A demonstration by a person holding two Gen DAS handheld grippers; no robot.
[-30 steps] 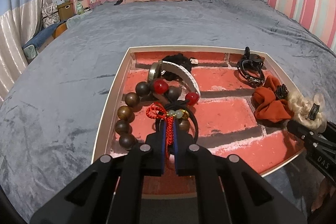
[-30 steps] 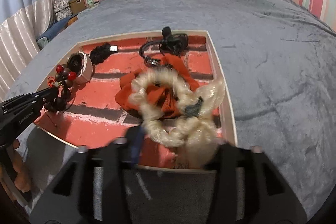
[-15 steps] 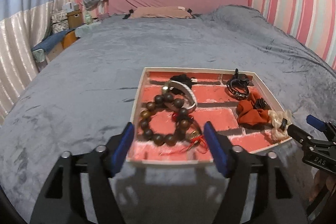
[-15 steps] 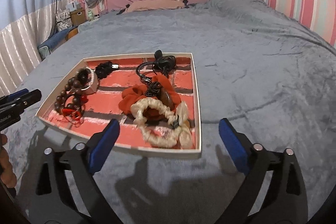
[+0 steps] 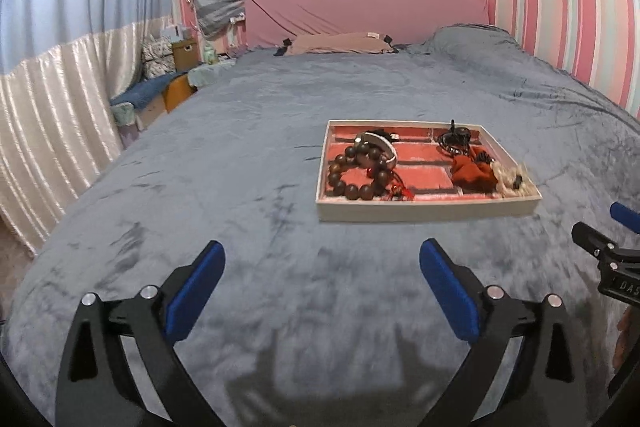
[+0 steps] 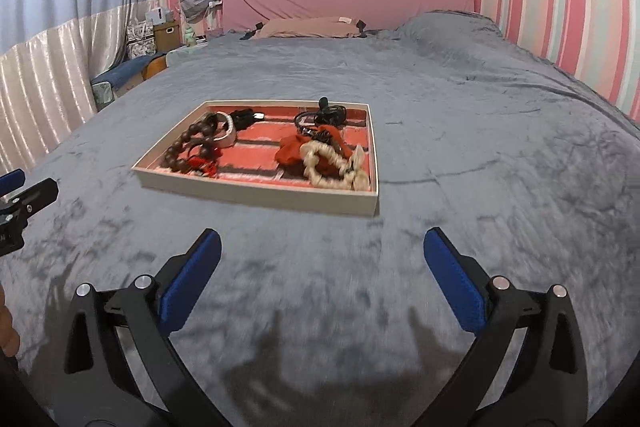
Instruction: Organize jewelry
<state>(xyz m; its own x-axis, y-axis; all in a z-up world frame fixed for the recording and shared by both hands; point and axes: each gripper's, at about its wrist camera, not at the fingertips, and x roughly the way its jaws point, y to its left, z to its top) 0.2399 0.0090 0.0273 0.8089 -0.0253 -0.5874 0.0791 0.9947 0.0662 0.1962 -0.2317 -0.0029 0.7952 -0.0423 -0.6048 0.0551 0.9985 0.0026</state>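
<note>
Where the left wrist camera looks down along the left gripper [image 5: 322, 261], its blue-padded fingers [image 5: 196, 291] are opening, wide apart with only grey bedspread [image 5: 224, 163] between them. Ahead, well apart from the fingers, a shallow cream-walled tray [image 5: 424, 209] lies flat on the bed, its long axis running left to right across the view. Its floor is printed as red brick. At the tray's left end lies a ring of dark wooden beads [image 5: 358, 174] with a red tassel, touching a white bangle [image 5: 382, 145] behind it. Toward the right end sit an orange scrunchie [image 5: 470, 173], a cream scrunchie [image 5: 510, 180] just beside it, and a black tangled piece [image 5: 454, 139] at the far wall. The right gripper's [image 5: 612, 239] fingers show at the right edge.

From the right wrist camera, the right gripper [image 6: 322, 251] is likewise opening, its fingers [image 6: 190, 283] spread and holding nothing. The tray [image 6: 256, 191] lies ahead, its long axis slanting from near left toward the right. Beads [image 6: 188, 151] fill its left end; the cream scrunchie [image 6: 334, 163] rests against the orange one [image 6: 290, 151] at the right.
</note>
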